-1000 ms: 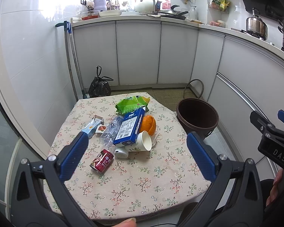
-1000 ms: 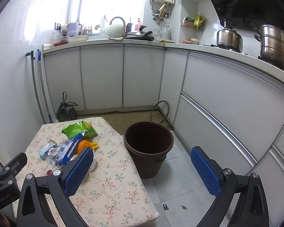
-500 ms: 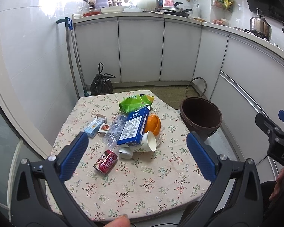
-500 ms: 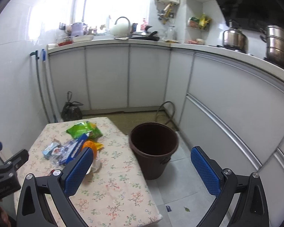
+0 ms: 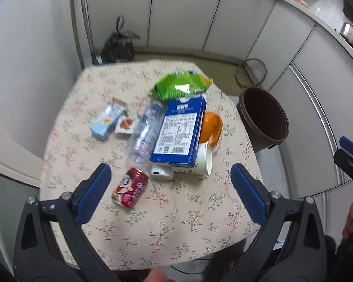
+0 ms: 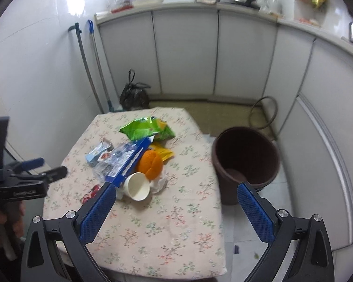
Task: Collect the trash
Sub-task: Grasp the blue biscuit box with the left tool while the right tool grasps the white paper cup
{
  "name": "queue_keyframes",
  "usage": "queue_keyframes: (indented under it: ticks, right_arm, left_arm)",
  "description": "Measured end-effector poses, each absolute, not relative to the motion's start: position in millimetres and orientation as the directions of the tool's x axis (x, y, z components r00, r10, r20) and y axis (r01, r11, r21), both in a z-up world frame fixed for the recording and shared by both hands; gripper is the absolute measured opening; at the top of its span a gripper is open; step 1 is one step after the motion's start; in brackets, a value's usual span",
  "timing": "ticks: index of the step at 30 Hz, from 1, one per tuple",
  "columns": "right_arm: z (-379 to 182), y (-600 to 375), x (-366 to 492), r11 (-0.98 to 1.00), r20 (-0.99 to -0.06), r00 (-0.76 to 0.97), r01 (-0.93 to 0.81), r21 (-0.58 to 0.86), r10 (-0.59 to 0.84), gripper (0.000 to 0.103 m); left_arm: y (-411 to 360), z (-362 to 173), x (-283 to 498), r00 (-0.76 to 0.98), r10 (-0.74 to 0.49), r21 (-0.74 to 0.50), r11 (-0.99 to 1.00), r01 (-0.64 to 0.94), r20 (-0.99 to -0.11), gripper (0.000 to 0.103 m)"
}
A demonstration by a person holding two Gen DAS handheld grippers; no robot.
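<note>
Nothing collected yet, far as I can see. The brown bucket [image 6: 246,162] stands on the floor just beside the right edge of the table [image 5: 176,230], and what shows of its inside looks empty.

All the trash sits in one cluster mid-table on the floral cloth:
- red drink can [image 5: 130,190] on its side, nearest the person
- blue carton [image 5: 180,130] lying flat, propped over a white paper cup [image 5: 204,158] tipped on its side
- small white object [image 5: 162,173] touching the carton's near end; can't tell what it is
- clear plastic bottle [image 5: 145,133] lying along the carton's left side
- orange peel [image 6: 150,164] against the carton's right side, crumpled white bit beside it
- green snack bag [image 5: 182,87] at the far end
- light blue small box [image 5: 107,122] and a little red-and-white packet [image 5: 126,126] off to the left, touching each other

Left gripper [image 5: 169,188] — jaws spread wide, holding nothing, hovering over the near part of the table with the can just inside its left finger. Right gripper [image 6: 176,208] — likewise wide open and empty, above the table's near right side, cup near its left finger, bucket near its right.

So: zero items in, the whole pile left. The can looks the likeliest first pick for the left.
</note>
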State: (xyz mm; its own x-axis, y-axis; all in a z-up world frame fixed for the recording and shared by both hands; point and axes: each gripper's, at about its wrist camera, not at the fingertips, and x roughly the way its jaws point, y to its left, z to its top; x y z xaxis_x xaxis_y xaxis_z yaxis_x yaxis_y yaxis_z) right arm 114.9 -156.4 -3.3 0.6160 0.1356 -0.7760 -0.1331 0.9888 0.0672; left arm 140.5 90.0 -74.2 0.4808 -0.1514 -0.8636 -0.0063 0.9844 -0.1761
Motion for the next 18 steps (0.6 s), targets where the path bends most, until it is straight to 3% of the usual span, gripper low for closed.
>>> queue_keyframes:
  ticks: [7,18]
  right_arm:
    - [-66,-169,163,0.984,-0.838,0.518,-0.049,0.173,0.173,0.103]
    - [-137,-197,203,0.988,-0.905,0.411,0.050,0.143,0.110,0.103]
  left_arm:
    - [87,-130,191,0.376,-0.324,-0.327,0.943,0.059,-0.868,0.084]
    - [83,-197,241,0.224,-0.375,-0.377,0.925,0.036,-0.900,0.083]
